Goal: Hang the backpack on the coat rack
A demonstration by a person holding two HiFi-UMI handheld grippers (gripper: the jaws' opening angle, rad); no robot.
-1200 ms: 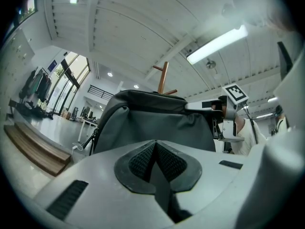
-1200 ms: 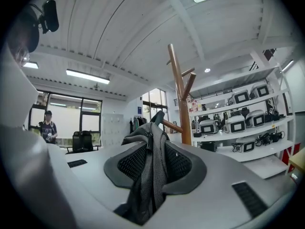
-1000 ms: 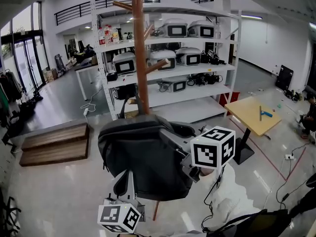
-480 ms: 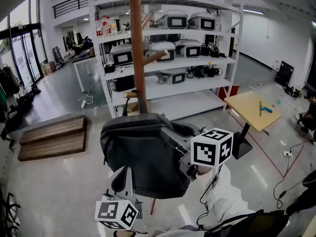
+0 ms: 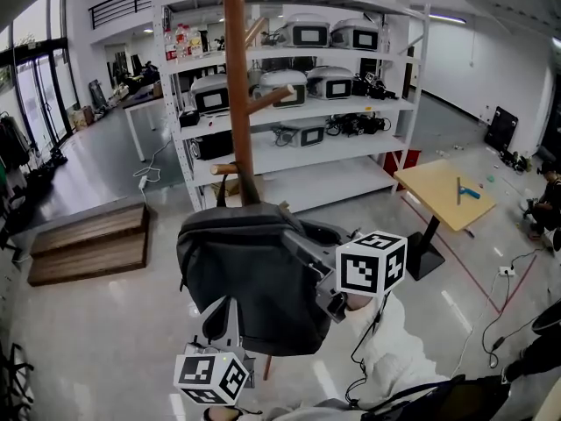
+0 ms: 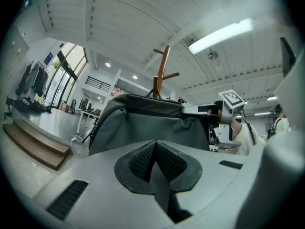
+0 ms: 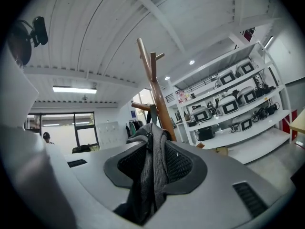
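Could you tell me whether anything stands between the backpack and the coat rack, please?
Nothing visible does. The backpack sits right against the coat rack, its top loop up at a lower peg, and the right gripper clamps its strap.

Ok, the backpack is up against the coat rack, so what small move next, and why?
Probably lower the backpack slightly. Its top loop looks to reach the short peg on the coat rack, while the right hand-held gripper is clamped on a mesh strap; whether it's hooked isn't clear.
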